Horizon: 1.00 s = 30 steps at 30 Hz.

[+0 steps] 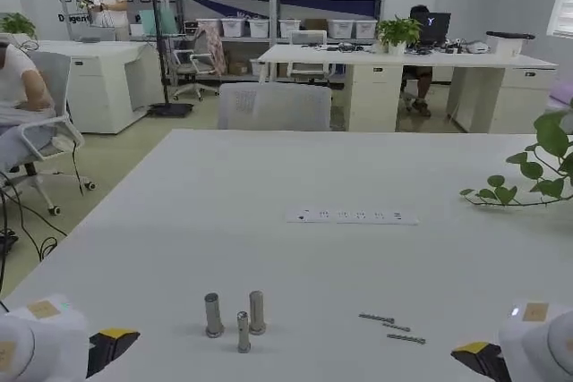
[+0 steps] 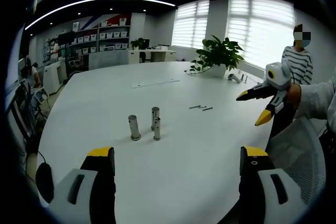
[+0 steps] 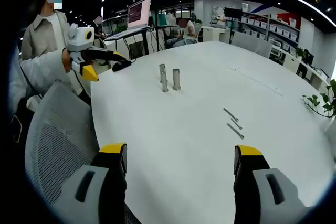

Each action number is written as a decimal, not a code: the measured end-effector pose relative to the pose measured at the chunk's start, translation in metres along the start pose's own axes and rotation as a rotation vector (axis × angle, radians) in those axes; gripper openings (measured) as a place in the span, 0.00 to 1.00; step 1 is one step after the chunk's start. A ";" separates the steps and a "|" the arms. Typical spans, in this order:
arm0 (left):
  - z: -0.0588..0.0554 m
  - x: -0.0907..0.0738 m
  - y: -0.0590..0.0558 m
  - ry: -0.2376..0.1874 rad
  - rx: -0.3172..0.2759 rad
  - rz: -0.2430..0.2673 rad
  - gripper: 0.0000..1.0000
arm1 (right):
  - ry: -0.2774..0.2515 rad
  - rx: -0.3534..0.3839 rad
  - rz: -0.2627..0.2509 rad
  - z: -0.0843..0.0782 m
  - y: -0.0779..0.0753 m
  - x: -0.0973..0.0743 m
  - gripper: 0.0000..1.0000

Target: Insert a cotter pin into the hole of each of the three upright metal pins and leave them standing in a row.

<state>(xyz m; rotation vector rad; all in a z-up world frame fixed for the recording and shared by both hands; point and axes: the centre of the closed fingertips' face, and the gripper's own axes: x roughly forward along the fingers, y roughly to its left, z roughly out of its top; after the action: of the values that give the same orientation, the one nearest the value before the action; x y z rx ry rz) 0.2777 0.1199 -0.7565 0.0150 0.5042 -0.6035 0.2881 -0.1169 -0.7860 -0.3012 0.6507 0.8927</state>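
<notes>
Fingers [image 2: 100,156] of left gripper [image 2: 177,155] and right gripper [image 3: 181,151] spread apart, metal pins [image 1: 213,314] clustered, cotter pins [image 1: 377,318] nearby, power strip [image 1: 352,216] beyond

**Left gripper open at the near table edge**

The left gripper [image 2: 177,153] is hanging over the near edge of the white table [image 2: 105,103], its yellow-tipped jaws standing wide apart. Ahead, 3 metal pins [image 2: 156,127] are standing upright in a tight cluster. Beyond them to the right, 3 cotter pins [image 2: 200,107] are lying close together. The right gripper [image 2: 249,110] is hovering at the table's right side, jaws parted.
</notes>
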 end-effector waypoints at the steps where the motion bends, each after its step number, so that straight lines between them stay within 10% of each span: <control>1: 0.000 0.000 0.000 0.001 -0.001 0.000 1.00 | -0.001 0.000 0.000 0.000 0.000 0.000 0.86; 30: 0.000 0.001 -0.003 0.005 0.002 -0.009 1.00 | 0.006 -0.001 0.000 -0.004 0.001 -0.004 0.86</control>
<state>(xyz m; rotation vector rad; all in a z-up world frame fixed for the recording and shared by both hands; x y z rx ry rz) 0.2765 0.1174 -0.7567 0.0160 0.5088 -0.6125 0.2842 -0.1206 -0.7862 -0.3055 0.6560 0.8921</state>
